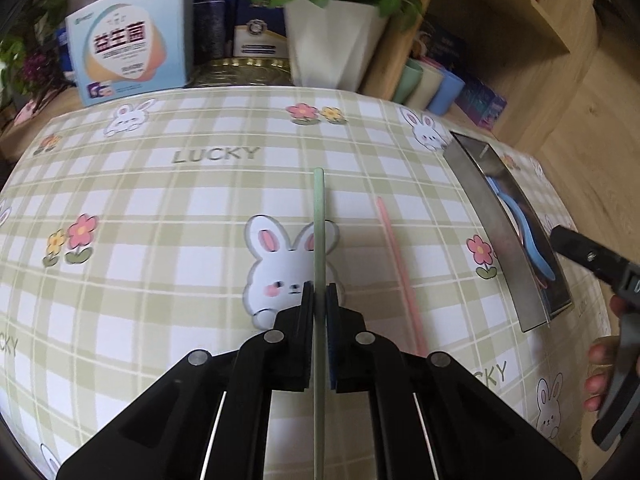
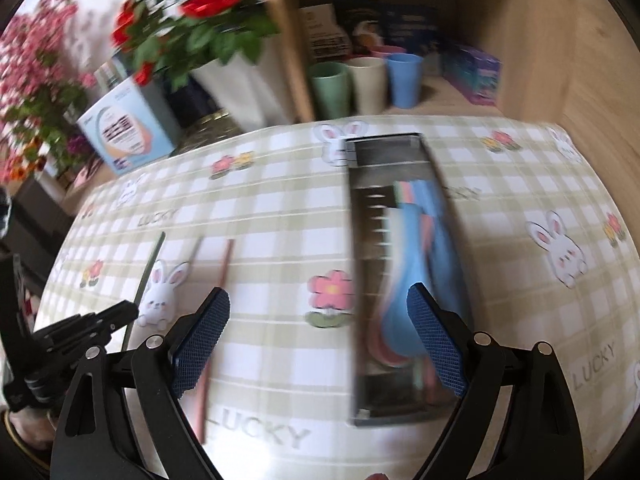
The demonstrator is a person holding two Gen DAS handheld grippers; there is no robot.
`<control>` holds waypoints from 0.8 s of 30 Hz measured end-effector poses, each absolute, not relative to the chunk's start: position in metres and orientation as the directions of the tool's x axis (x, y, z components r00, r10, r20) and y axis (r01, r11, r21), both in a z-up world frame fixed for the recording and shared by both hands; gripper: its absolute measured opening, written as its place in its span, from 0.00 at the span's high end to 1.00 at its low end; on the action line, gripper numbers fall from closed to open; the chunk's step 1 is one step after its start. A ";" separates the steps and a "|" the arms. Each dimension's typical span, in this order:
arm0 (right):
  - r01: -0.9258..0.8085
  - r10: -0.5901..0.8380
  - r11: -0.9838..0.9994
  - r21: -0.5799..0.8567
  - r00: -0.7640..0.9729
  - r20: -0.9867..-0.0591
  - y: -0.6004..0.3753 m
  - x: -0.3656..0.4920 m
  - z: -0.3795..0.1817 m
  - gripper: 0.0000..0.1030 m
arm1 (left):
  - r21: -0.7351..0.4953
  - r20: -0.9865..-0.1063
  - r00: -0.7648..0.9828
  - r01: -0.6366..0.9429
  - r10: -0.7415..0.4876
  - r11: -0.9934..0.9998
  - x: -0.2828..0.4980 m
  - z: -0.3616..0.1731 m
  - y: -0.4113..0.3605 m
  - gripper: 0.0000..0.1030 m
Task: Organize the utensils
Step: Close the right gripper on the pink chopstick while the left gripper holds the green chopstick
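Left gripper (image 1: 319, 300), seen from its own wrist view, is clenched on a green chopstick (image 1: 319, 216), which runs straight out between the jaws toward the far side of the table and also passes back beneath the gripper body. A pink chopstick (image 1: 396, 268) lies on the checked bunny-print tablecloth (image 1: 160, 200) just right of the green one, roughly parallel to it. Further right stands a rectangular metal utensil tray (image 1: 500, 236) holding a blue spoon (image 1: 528, 236). Right gripper (image 2: 318, 340), in its own view, is released, jaws spread wide with nothing between the blue textured pads (image 2: 202, 344); it hangs near the tray's near end. Beyond the table stand a white flower pot (image 1: 332, 48), a light-blue box (image 1: 128, 40) and three cups (image 2: 368, 80).
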State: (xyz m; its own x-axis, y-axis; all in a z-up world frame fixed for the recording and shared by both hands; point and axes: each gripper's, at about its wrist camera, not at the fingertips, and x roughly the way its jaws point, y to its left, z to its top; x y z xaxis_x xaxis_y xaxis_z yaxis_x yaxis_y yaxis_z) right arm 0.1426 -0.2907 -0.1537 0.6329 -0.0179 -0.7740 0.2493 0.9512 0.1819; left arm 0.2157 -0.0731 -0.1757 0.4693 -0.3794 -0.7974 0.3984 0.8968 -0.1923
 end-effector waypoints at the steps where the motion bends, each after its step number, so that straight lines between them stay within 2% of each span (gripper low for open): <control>1: 0.235 -0.013 0.956 0.176 0.631 -0.776 -0.284 0.146 -0.155 0.15 | -0.201 -0.795 0.473 0.384 -0.379 0.901 0.216 -0.175 -0.066 0.94; 8: 0.121 0.046 0.982 0.144 0.587 -0.808 -0.232 0.173 -0.172 0.15 | -0.227 -0.786 0.502 0.308 -0.361 0.924 0.217 -0.174 -0.031 0.94; 14: 0.075 0.026 0.994 0.077 0.526 -0.850 -0.200 0.192 -0.200 0.16 | -0.243 -0.783 0.515 0.264 -0.349 0.933 0.214 -0.176 -0.010 0.94; 16: 0.078 0.021 0.995 0.069 0.504 -0.864 -0.196 0.198 -0.209 0.32 | -0.245 -0.781 0.518 0.260 -0.349 0.934 0.213 -0.176 -0.006 0.94; 17: 0.089 0.011 0.994 0.064 0.495 -0.869 -0.195 0.201 -0.213 0.34 | -0.248 -0.780 0.519 0.257 -0.350 0.934 0.213 -0.176 -0.005 0.94; 19: 0.106 -0.005 0.993 0.054 0.488 -0.873 -0.197 0.203 -0.219 0.44 | -0.249 -0.778 0.522 0.256 -0.351 0.934 0.211 -0.175 -0.004 0.94; 21: 0.115 -0.011 0.992 0.050 0.477 -0.879 -0.196 0.204 -0.223 0.52 | -0.249 -0.775 0.524 0.258 -0.352 0.933 0.210 -0.174 -0.004 0.94; 24: 0.112 -0.012 0.993 0.048 0.479 -0.878 -0.195 0.199 -0.226 0.56 | -0.254 -0.773 0.524 0.263 -0.359 0.931 0.210 -0.173 -0.005 0.94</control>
